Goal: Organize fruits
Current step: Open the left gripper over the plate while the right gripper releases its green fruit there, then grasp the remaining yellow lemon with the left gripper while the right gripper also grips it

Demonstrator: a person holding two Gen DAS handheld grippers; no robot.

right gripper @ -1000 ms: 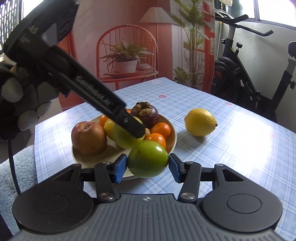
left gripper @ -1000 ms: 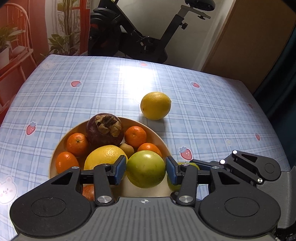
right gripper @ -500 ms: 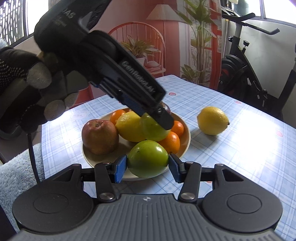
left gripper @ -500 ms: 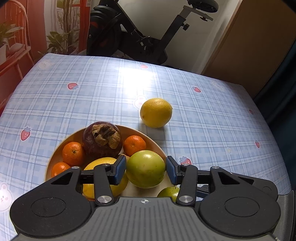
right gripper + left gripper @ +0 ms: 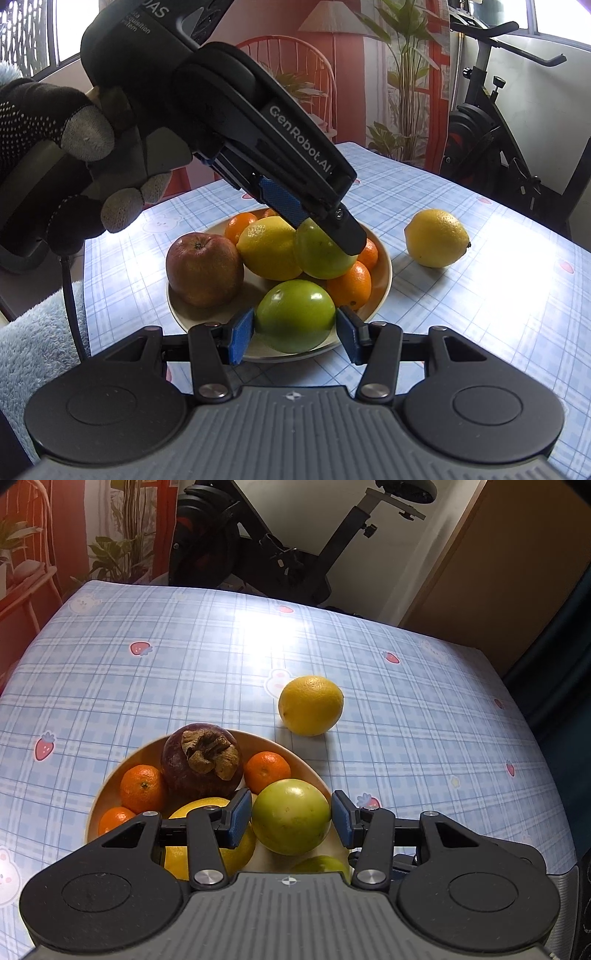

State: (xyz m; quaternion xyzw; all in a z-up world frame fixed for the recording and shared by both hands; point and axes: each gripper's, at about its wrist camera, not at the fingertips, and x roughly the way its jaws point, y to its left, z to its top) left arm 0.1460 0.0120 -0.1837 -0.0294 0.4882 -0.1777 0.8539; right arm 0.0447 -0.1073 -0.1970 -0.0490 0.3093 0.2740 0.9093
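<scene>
While mangosteen [image 5: 201, 760] fills left view, right shows apple [image 5: 204, 269].

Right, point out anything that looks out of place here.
One lemon sits alone on the tablecloth, outside the bowl that holds the other fruit. Each pair of tongs, left and right, holds a green fruit over the bowl. Nothing looks spilled or damaged.

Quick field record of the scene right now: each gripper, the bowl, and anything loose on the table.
left gripper: shut on pale green fruit, above the bowl
right gripper: shut on dark green fruit, at the bowl's near rim
bowl: holds apple, lemon, oranges, mangosteen
loose lemon: on tablecloth, apart from bowl
</scene>
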